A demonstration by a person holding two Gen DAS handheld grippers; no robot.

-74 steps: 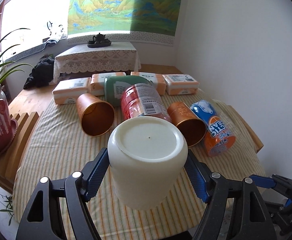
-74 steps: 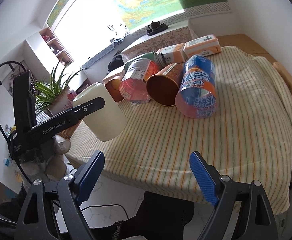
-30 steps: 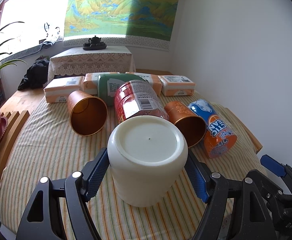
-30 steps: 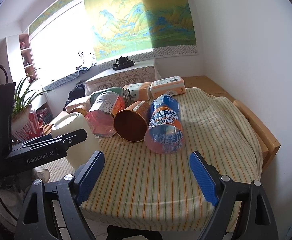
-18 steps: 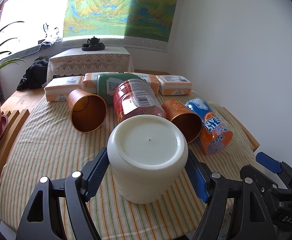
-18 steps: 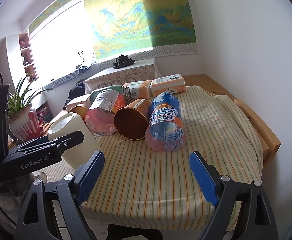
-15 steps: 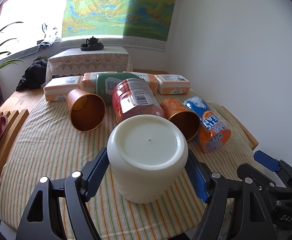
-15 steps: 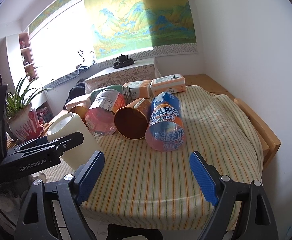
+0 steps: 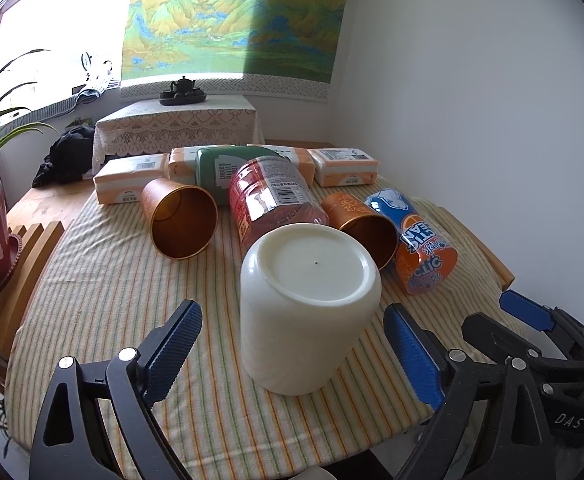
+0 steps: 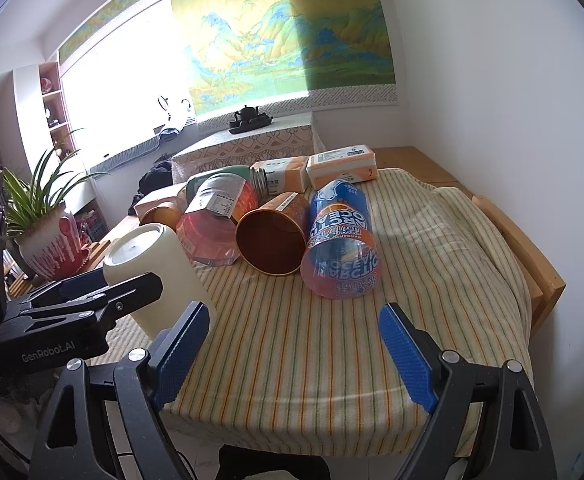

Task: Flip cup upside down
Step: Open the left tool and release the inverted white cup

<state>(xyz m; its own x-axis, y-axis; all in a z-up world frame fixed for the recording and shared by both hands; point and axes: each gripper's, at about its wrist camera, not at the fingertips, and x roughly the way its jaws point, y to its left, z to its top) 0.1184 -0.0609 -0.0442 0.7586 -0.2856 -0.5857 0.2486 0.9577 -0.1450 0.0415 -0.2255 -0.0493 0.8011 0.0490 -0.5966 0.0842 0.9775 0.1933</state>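
A cream cup (image 9: 308, 304) stands upside down on the striped tablecloth (image 9: 103, 280), its flat base up. My left gripper (image 9: 292, 356) is open, its blue pads apart on either side of the cup and clear of it. The cup also shows in the right wrist view (image 10: 155, 272), at the left behind the left gripper's black body. My right gripper (image 10: 292, 356) is open and empty over the table's near edge.
Behind the cup lie two copper cups (image 9: 179, 220) (image 9: 362, 230), a red jar (image 9: 271, 200), a blue-orange bottle (image 9: 416, 240), a green bottle (image 9: 219, 172) and several tissue packs (image 9: 131, 180). A potted plant (image 10: 47, 240) stands left. A wall is right.
My left gripper has opened and let go of the cream cup, which now stands base up on the cloth. The right gripper has barely moved.
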